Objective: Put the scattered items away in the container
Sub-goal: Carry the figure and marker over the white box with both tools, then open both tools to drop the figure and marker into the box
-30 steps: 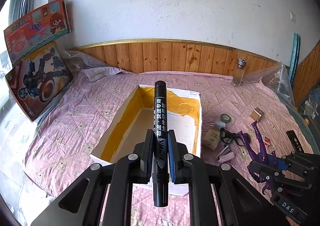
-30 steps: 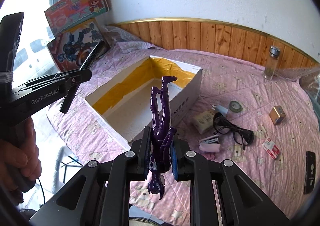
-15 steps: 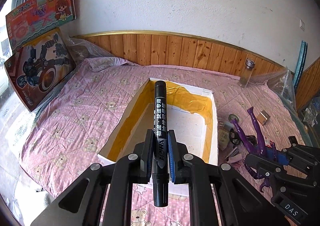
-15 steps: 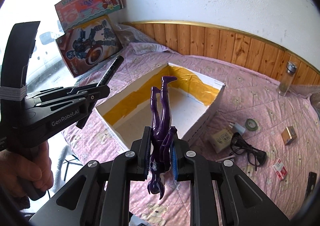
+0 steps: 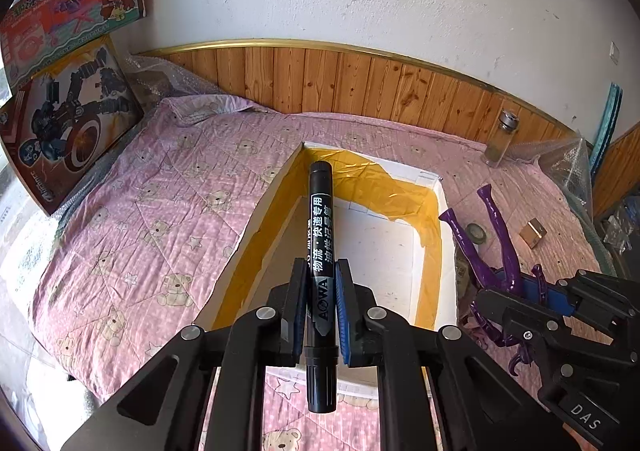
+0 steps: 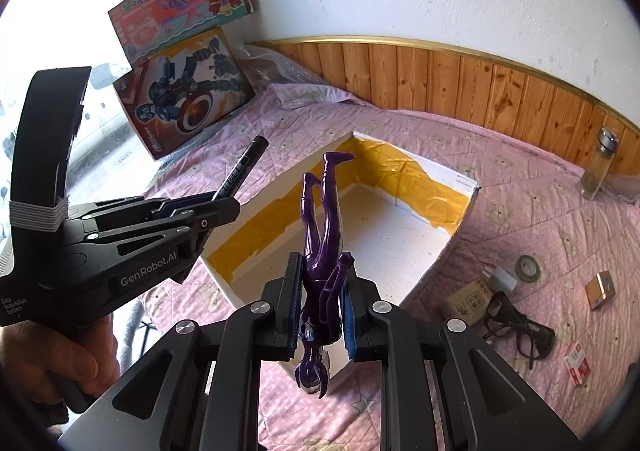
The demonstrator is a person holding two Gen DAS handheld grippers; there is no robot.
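Black marker (image 5: 320, 251), purple figurine (image 6: 322, 235), pink bear-print quilt (image 5: 160, 235).

black marker (image 5: 321, 247): over box | purple figure (image 6: 322, 227): head-down | white box (image 5: 448, 235): apparently empty

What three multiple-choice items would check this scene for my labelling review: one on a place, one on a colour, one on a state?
1. Where does the clear glass bottle with a metal cap stand?
A. inside the box
B. on the pink quilt by the wooden wall panel
C. on the toy cartons

2. What colour is the tape lining the white open box?
A. yellow
B. green
C. red

3. What is the left gripper doing?
A. open, holding nothing
B. shut on the purple plastic figurine
C. shut on the black marker pen

Answers: 1 B, the bottle sits on the quilt at the panel's foot; 2 A, yellow strips cover the box's inner walls; 3 C, the pen is clamped between its pads, while the right gripper clamps the figurine.
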